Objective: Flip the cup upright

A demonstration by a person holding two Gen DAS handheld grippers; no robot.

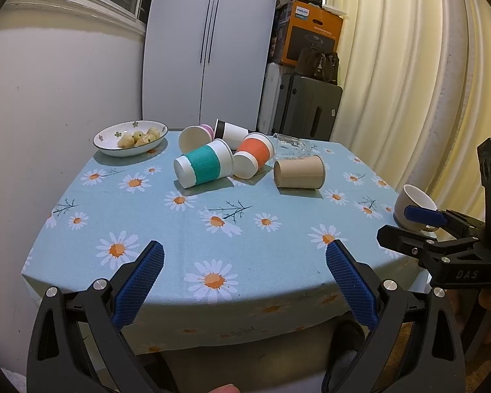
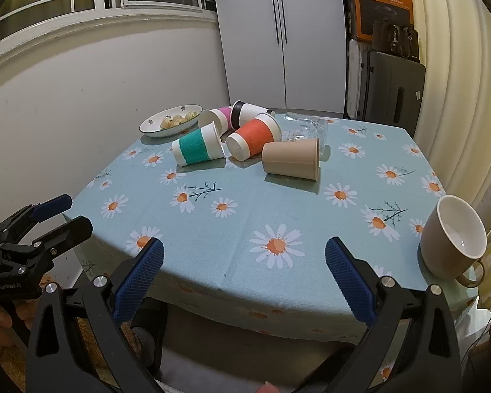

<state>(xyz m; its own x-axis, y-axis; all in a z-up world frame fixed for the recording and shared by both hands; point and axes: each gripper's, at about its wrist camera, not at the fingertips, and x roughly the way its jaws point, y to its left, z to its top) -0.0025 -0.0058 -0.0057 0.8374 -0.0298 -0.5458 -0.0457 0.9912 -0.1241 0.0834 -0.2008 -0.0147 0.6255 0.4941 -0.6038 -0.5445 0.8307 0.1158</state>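
Both grippers, left gripper (image 1: 245, 257) and right gripper (image 2: 244, 253), hover with jaws spread wide, empty, off the table's (image 2: 245, 216) near edge. Five paper cups lie tipped near the far edge; the tan cup (image 2: 291, 159) lies nearest.

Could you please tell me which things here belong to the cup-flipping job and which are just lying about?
Job: teal cup, orange cup, tan cup, mug, all tipped over.
Lying about: bowl of food, orange box, suitcase.
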